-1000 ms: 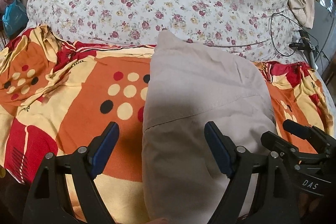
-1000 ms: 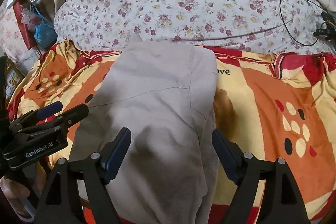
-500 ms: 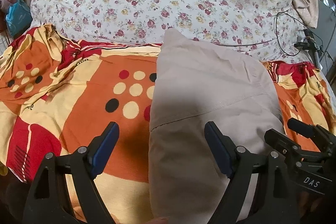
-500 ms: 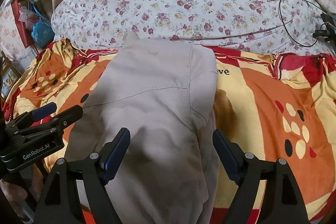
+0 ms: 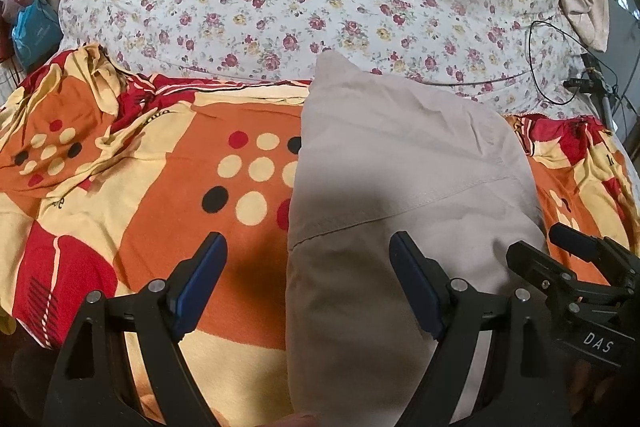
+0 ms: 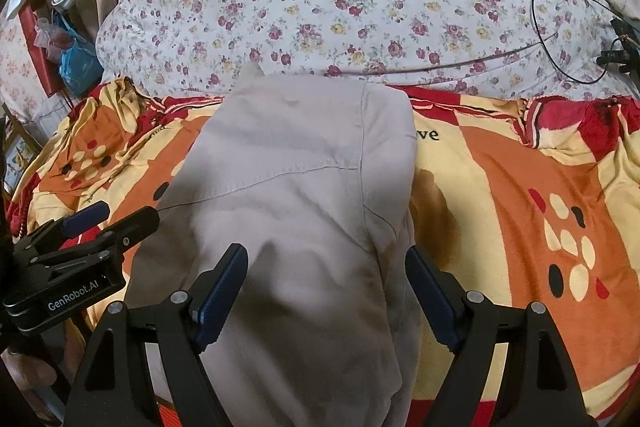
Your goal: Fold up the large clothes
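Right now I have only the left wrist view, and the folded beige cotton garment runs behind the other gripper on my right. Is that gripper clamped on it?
Observer: No. The right gripper is open, with its jaws wide over the folded beige cotton garment and nothing pinched between them.
Operator: What lies just past the cloth's upper right corner?
Observer: The orange, red and cream patterned blanket carries black letters there that read "ve". The garment's edge covers whatever comes before them.
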`<state>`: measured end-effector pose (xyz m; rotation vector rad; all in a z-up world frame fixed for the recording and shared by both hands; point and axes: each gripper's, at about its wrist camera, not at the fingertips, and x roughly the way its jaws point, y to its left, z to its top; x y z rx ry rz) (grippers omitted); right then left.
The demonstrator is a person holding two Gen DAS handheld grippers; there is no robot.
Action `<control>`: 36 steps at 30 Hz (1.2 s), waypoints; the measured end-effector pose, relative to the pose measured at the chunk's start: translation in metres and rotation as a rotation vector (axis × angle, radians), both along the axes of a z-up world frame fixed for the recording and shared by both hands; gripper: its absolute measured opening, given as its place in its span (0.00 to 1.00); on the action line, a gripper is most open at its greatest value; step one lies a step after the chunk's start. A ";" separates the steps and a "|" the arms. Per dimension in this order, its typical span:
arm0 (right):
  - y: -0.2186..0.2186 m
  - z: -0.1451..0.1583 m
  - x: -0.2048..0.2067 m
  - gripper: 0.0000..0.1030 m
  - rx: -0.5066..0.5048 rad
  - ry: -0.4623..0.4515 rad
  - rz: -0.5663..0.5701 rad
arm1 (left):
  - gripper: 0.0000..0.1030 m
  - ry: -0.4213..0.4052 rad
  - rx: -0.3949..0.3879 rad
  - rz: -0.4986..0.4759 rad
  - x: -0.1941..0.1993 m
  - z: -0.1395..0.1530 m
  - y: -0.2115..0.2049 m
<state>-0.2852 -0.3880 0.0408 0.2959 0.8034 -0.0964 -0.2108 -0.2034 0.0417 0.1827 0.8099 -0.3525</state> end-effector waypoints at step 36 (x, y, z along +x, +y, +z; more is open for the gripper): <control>0.005 -0.005 0.005 0.80 0.000 0.016 0.006 | 0.81 0.004 0.015 -0.002 0.001 -0.002 0.000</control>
